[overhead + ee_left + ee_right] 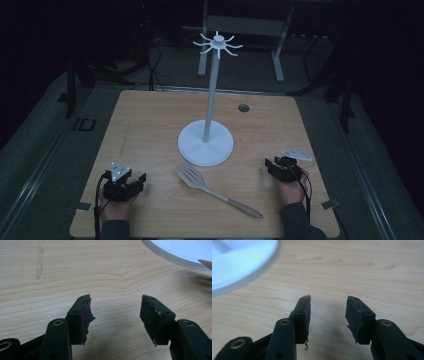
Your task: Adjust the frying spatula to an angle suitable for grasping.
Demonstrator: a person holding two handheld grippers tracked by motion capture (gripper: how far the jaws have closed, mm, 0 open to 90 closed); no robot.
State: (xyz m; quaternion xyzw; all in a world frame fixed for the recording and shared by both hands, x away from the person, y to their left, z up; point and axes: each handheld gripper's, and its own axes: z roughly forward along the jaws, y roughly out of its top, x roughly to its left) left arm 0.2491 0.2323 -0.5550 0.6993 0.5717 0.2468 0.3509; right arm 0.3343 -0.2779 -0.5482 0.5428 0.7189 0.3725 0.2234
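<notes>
A: At the near edge of the wooden table [150, 115], a person's two hands each rest a black gripper on the boards. What do the fingers hold?

B: Nothing. The left gripper [131, 183] has its jaws spread wide and released, with bare wood grain in the gap between the pads in the left gripper view. The right gripper [270, 166] is likewise released, jaws parted over bare wood in the right gripper view.

A: And the slotted spatula [210, 188]?

B: It lies flat on the table between the two grippers, touching neither. Its slotted head sits nearer the left gripper's fingers and a little beyond them; the long pale handle runs back toward the near edge, ending short of the right hand. A sliver of its head [206, 264] pokes in at the right border of the left gripper view, well ahead of the pads.

A: What lies beyond the fingers?

B: A white stand's round base [205, 142] sits just past the spatula head, ahead of both grippers and between them. Its rim [175, 257] curves across the upper right of the left gripper view, and it shows [239, 262] at the upper left of the right gripper view.

A: Farther still?

B: The stand's thin pole [211, 95] rises upright to a crown of curved hooks [218, 44]. A small dark grommet hole [243, 107] marks the far part of the table, right of the pole.
</notes>
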